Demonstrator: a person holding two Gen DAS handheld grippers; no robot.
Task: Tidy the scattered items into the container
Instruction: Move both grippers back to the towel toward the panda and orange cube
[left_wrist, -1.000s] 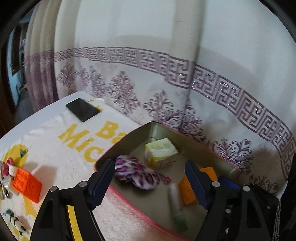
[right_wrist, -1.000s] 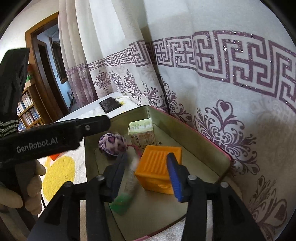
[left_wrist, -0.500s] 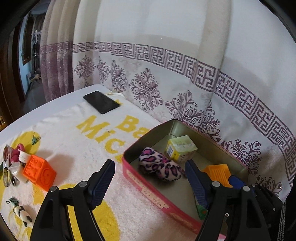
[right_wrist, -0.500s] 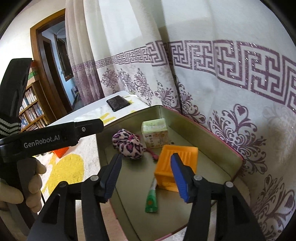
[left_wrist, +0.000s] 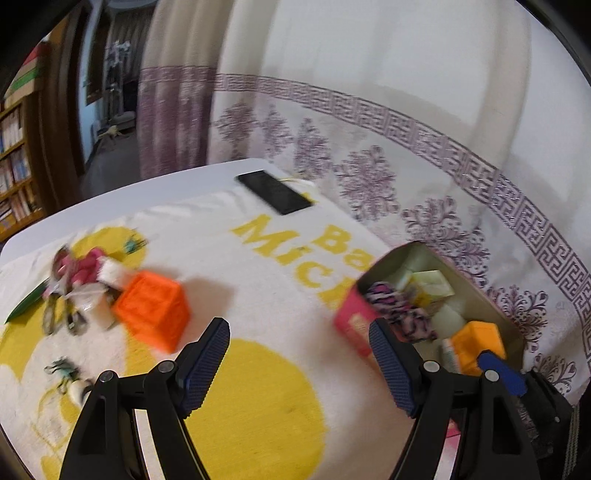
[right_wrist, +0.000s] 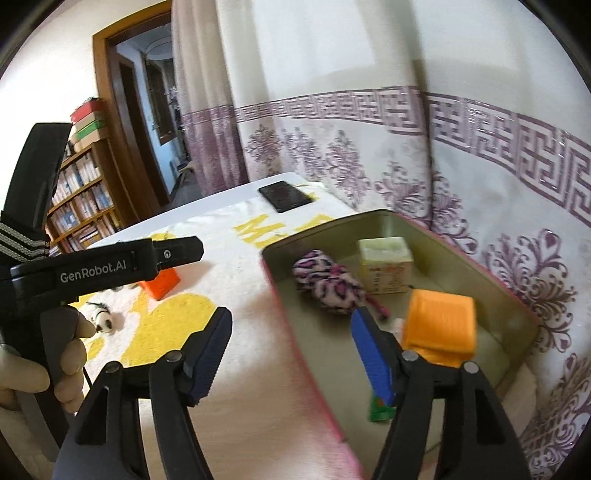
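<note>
Orange cube (left_wrist: 153, 309) sits loose on the towel (left_wrist: 258, 295), ahead-left of the empty, wide-open left gripper (left_wrist: 299, 365), well apart from the tin (right_wrist: 461, 258) under the equally open, empty right gripper (right_wrist: 295, 354), so left is nearer.

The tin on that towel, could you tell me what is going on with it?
A person holding two grippers is tidying toys into the tin. It already holds a leopard-print pouch, a small carton and an orange block. Both the left gripper and right gripper are open and empty. A second orange cube and small trinkets lie on the towel.
</note>
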